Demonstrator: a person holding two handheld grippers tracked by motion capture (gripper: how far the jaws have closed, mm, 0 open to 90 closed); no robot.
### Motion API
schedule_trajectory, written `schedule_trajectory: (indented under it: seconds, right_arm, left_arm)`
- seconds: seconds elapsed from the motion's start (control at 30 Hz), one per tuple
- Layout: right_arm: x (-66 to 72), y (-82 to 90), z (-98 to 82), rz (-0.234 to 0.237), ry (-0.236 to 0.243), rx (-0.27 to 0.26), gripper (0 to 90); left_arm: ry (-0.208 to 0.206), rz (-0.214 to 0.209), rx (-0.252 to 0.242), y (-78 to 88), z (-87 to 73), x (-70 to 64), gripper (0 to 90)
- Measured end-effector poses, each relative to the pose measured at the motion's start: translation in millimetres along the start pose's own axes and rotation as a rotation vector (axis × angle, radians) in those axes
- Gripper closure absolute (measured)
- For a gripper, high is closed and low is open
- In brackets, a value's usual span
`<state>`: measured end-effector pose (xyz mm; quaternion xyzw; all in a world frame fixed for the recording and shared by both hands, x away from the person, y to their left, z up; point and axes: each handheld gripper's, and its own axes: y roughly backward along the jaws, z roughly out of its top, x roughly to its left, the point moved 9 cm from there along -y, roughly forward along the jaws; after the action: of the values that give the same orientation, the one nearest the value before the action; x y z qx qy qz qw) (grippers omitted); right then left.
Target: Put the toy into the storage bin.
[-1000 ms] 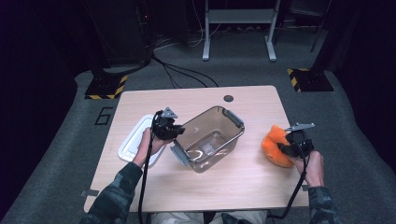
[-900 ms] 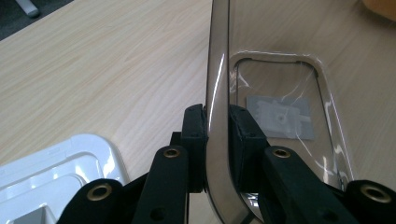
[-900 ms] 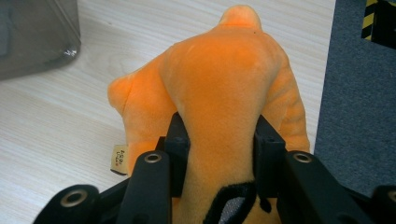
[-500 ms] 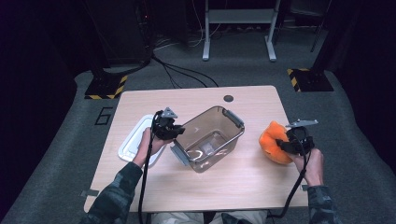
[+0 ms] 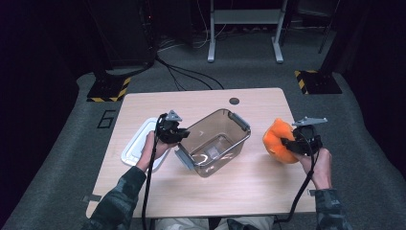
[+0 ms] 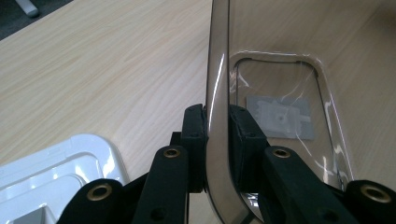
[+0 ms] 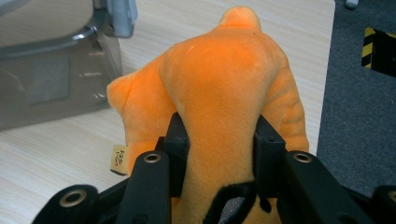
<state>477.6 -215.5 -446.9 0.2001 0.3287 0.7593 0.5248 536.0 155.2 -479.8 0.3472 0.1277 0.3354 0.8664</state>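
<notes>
Lifting at right of the high view, the right gripper, clamped on the orange plush, has risen toward the bin at centre; left gripper pinches its wall steady, ready for loading.

White lid — cut off at the left gripper view's lower-left edge.

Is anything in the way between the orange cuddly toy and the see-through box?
Nothing visible. The right gripper holds the orange plush toy beside the clear bin, with bare table between them. The left gripper clamps the bin's wall, and its inside looks empty.
</notes>
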Motion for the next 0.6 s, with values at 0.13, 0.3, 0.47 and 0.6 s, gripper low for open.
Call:
schedule_trajectory:
  seconds: [0.13,0.3,0.47,0.6]
  right_arm:
    - [3.8,7.2,9.4,0.001,0.014,-0.015,65.4]
    - [9.0,16.7,21.5,0.007,0.025,-0.035,65.5]
    - [13.5,23.8,33.3,0.011,0.031,-0.056,65.4]
    - [17.7,27.1,41.9,0.015,0.048,-0.069,65.4]
  left_arm:
    - [0.002,0.003,0.000,-0.4,0.6,-0.1,77.7]
    - [0.001,0.003,0.005,-0.5,0.7,-0.1,77.7]
    - [-0.002,0.005,0.005,-0.6,0.8,0.0,77.7]
    - [-0.001,0.005,0.004,-1.0,1.2,0.0,77.7]
